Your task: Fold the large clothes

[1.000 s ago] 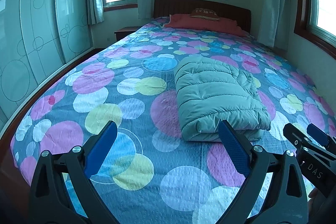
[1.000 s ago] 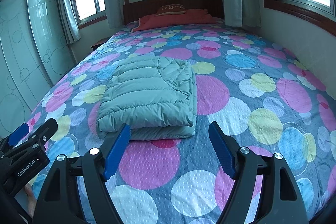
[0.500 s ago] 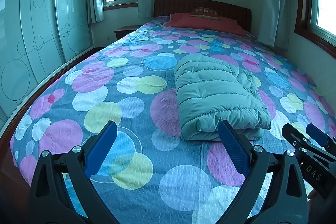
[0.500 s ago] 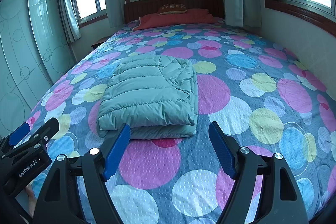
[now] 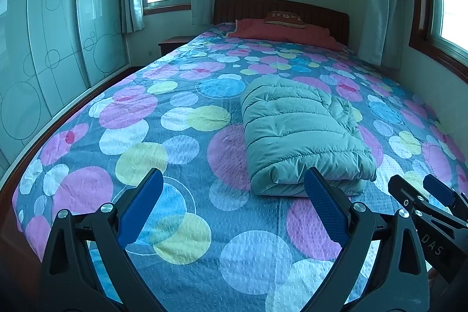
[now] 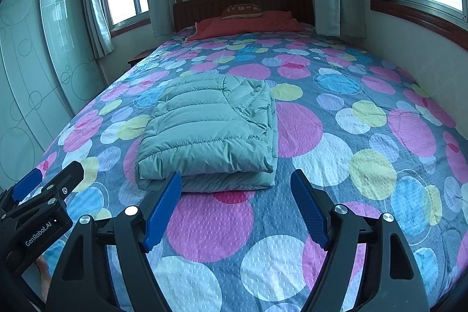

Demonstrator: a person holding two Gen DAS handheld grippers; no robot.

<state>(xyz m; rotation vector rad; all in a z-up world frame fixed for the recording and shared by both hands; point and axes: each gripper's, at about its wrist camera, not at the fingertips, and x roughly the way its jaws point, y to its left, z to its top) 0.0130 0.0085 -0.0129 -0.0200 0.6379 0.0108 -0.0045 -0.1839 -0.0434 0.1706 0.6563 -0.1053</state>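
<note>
Both grippers off the work, nothing between either pair of pads: left gripper [image 5: 232,190] has its jaws spread wide over bare bedspread [image 5: 175,142], right gripper [image 6: 235,192] likewise wide open and empty. The puffer jacket [image 5: 301,133] sits folded into a compact stacked rectangle, ahead of the left jaws and off toward their right pad, whose tip overlaps the bundle's near corner in that view; from the right wrist view it lies ahead and toward the left pad, near edge just beyond that tip, no contact that I can see. So it sits between the two tools, just past both sets of tips. Reads like the fold is finished: layers stacked square, thick rolled edge facing the jaws, no sleeve or hem trailing out. Wide jaws make sense here, letting the padding settle without dragging it. Bundle is mid-bed, well clear of the red pillow [image 6: 248,22] at the headboard, so there's room around it. Risk: puffy fill may spring the top layer open
</note>
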